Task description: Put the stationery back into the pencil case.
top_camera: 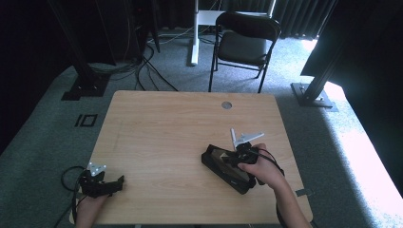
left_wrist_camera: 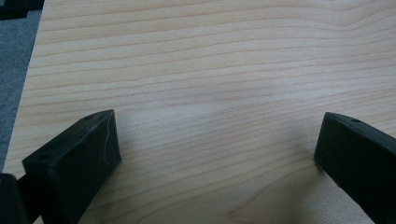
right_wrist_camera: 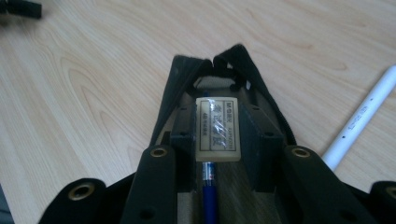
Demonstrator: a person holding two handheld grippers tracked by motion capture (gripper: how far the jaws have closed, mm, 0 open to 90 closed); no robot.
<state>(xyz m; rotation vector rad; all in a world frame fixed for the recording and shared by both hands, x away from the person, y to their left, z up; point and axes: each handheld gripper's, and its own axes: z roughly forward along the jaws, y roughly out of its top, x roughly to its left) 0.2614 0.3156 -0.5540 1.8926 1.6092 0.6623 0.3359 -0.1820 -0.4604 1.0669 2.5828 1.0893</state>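
Toward the near right of the wooden table (top_camera: 157, 123), the right gripper (right_wrist_camera: 217, 135) is reaching into an open black pencil case (top_camera: 227, 170), its jaws pinching a white eraser (right_wrist_camera: 217, 129) between them. Under the eraser, a blue pen (right_wrist_camera: 209, 196) is lying inside the case. Just beside the case, to its right in the right gripper view, a white pen (right_wrist_camera: 362, 119) is resting on the bare wood. Over at the near left corner, the left gripper (top_camera: 100, 183) is sitting low over the tabletop, its jaws standing wide apart with nothing but wood grain between them. Well beyond the table's far edge, a black folding chair (top_camera: 244, 40) is standing on the grey carpet.
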